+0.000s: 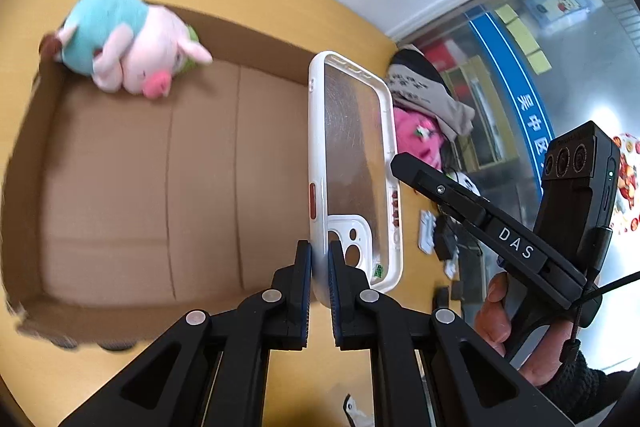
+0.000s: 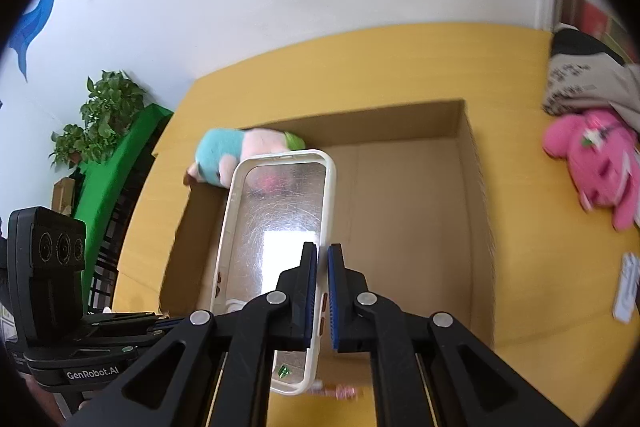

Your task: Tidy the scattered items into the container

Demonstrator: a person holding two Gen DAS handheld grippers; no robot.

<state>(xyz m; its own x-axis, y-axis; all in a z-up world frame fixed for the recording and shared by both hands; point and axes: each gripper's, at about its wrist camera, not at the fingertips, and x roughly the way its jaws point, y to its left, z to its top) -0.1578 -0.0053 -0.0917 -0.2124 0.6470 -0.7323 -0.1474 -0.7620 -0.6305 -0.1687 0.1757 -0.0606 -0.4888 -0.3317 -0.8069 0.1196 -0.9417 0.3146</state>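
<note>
A white-rimmed clear phone case [image 1: 352, 147] [image 2: 280, 207] hangs over the open cardboard box [image 1: 160, 187] [image 2: 400, 207]. My left gripper [image 1: 320, 247] is shut on its rim beside the camera cutout. My right gripper [image 2: 322, 251] is shut on the opposite long rim near the side buttons; in the left wrist view its finger [image 1: 404, 163] reaches the case's right edge. A pig plush in a teal outfit [image 1: 132, 43] [image 2: 236, 147] lies in the box's far left corner. A pink plush [image 1: 416, 135] [image 2: 596, 163] lies on the yellow table to the right of the box.
A grey and black cloth bundle [image 2: 580, 79] sits behind the pink plush. A white flat item [image 2: 628, 287] lies at the table's right edge, and a small pink object [image 2: 340, 393] lies in front of the box. A potted plant [image 2: 100, 115] stands off the table's left.
</note>
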